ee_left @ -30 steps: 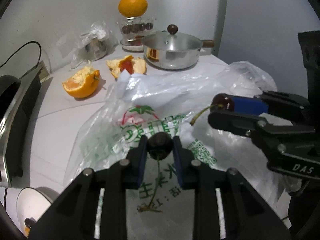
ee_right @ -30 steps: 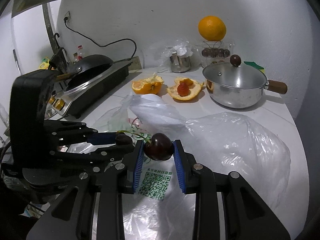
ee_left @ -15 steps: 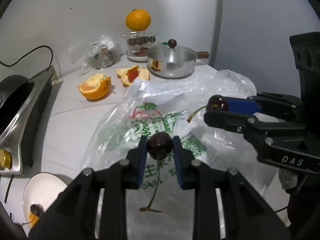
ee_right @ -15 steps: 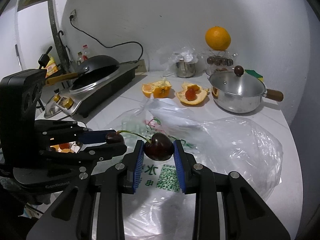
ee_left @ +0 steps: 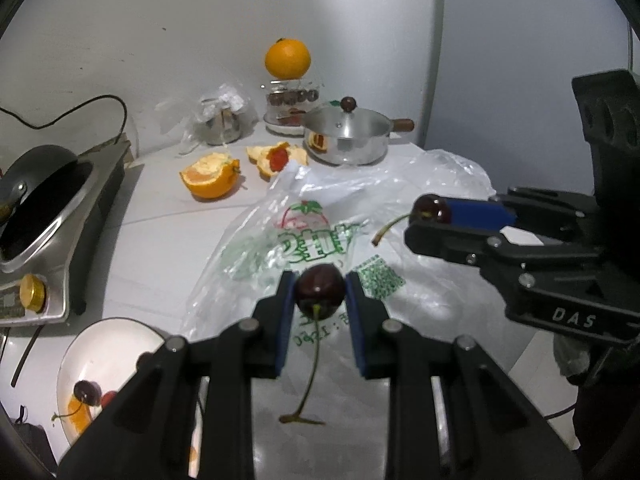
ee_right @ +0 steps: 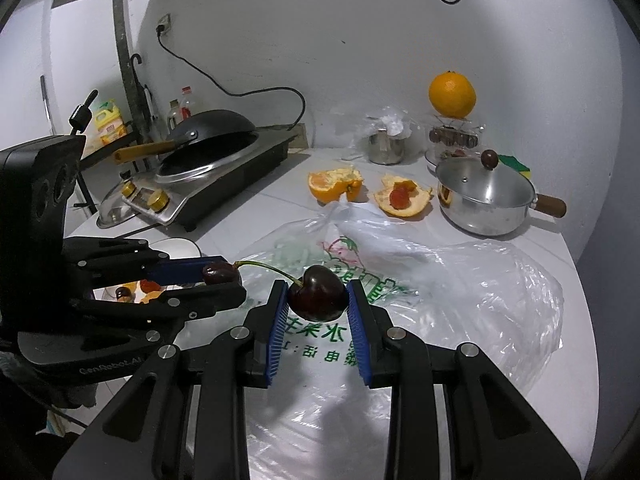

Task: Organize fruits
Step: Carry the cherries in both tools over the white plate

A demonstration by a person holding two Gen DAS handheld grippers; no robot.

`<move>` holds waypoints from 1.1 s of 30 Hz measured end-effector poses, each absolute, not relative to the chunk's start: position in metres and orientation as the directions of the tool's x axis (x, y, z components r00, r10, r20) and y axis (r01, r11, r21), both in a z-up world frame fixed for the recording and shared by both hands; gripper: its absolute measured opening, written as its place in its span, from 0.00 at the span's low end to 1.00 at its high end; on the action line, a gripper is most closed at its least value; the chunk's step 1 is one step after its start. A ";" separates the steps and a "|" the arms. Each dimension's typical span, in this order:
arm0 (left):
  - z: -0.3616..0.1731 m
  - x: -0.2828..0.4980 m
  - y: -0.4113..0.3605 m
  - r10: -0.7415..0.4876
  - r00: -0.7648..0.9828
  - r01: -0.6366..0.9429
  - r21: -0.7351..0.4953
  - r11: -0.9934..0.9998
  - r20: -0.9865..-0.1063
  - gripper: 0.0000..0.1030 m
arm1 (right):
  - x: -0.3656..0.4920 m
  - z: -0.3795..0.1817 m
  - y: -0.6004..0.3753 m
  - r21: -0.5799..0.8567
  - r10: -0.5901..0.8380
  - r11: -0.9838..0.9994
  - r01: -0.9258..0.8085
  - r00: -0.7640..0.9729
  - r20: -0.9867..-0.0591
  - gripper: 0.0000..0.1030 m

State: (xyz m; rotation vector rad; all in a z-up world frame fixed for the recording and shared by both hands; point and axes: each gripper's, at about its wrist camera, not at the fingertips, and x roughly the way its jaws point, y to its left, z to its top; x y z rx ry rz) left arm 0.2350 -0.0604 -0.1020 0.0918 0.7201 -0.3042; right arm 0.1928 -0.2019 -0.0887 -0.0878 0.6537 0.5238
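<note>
L tool [ee_left: 320,294] view: plate [ee_left: 120,340] w/ cherry [ee_left: 87,392].

Dark red cherries [ee_left: 320,291], blue-padded fingers [ee_left: 285,312]

A lidded steel pot [ee_right: 486,196] sits near the stove [ee_right: 208,176] (wok [ee_right: 210,132] on top).

Glossy dark cherry [ee_right: 317,293] skin catches the light between ribbed blue rubbery pads [ee_right: 277,336] on matt black plastic fingers. The plastic bag [ee_right: 460,280] is thin, clear and crinkled. The pot [ee_right: 486,196] is polished metal with a wooden handle; the countertop [ee_left: 160,240] looks smooth and white
</note>
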 end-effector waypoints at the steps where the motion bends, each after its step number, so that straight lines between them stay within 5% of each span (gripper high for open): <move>1: -0.101 0.232 -0.058 -0.242 0.713 0.303 -0.022 0.953 -0.658 0.25 | 0.190 -0.088 -0.200 0.080 0.437 0.866 -0.493 0.670 -0.600 0.31; 33: -0.117 0.165 0.076 -0.118 0.771 0.097 -0.068 0.993 -0.626 0.25 | 0.163 -0.092 -0.096 -0.017 0.435 0.806 -0.592 0.611 -0.662 0.31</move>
